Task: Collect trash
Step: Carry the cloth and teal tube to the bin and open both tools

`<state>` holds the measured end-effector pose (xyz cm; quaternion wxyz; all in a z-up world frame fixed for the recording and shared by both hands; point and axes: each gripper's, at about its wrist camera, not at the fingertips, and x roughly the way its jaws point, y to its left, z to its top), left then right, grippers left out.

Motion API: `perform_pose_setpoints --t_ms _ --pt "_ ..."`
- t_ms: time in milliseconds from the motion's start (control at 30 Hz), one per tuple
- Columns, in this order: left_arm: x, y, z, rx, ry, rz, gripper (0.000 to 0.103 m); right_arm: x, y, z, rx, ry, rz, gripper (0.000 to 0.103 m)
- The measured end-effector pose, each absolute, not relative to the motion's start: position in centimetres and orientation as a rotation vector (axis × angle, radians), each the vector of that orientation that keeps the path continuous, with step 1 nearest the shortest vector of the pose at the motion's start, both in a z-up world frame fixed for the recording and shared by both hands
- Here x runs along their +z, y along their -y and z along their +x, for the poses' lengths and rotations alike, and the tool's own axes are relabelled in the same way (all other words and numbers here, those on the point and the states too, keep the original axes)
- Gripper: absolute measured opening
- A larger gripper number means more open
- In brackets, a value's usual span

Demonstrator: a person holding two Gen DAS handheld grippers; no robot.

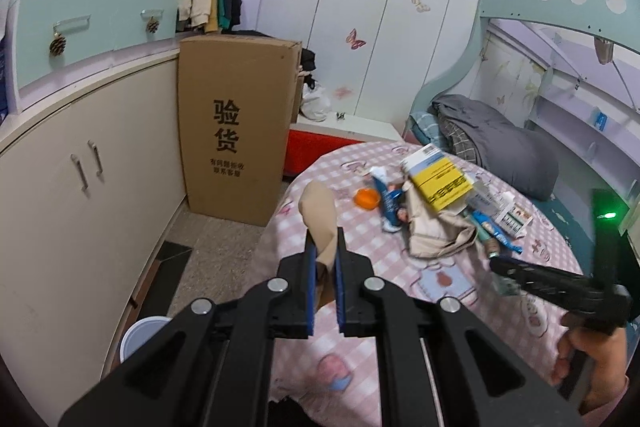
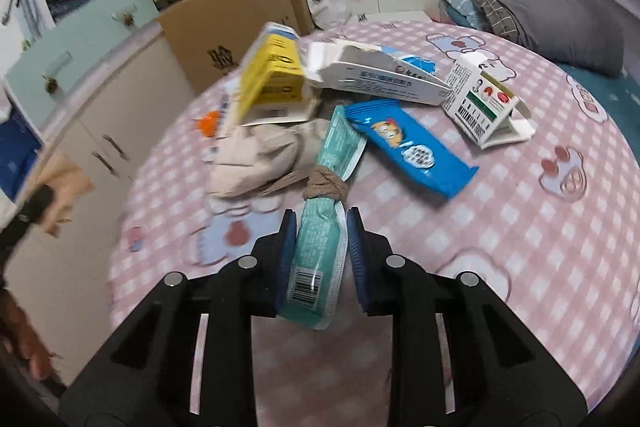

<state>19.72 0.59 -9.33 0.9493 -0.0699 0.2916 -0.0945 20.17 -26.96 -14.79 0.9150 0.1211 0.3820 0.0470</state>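
Both grippers grip wrappers, partly hiding them: left gripper (image 1: pixel 325 251) beige wrapper (image 1: pixel 318 215), right gripper (image 2: pixel 322 251) teal wrapper (image 2: pixel 324 227).

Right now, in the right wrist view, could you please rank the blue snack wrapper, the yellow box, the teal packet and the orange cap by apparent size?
1. Teal packet, though nearness to the camera inflates it.
2-3. Yellow box and blue snack wrapper look alike; unranked.
4. Orange cap, partly hidden.
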Motion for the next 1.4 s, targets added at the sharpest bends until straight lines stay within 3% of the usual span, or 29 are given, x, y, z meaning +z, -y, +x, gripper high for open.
perform_pose_setpoints --t_ms 267,633,1000,1400 --pt "-10.7 -4.2 18.1 -0.117 -0.605 -0.139 0.007 -12.6 22.8 15.8 0.205 -0.708 0.305 0.026" --pt "-13.2 -10.0 17.2 0.004 -0.644 -0.155 0.007 -12.4 10.0 17.3 0.435 -0.735 0.22 0.026" --pt "-19.0 -18.5 17.8 0.177 -0.759 -0.211 0.008 -19.5 -3.9 21.2 0.62 -0.918 0.116 0.026" --pt "-25.2 -25.0 21.5 0.312 -0.866 -0.262 0.012 -25.8 -10.2 25.3 0.642 -1.038 0.048 0.026"
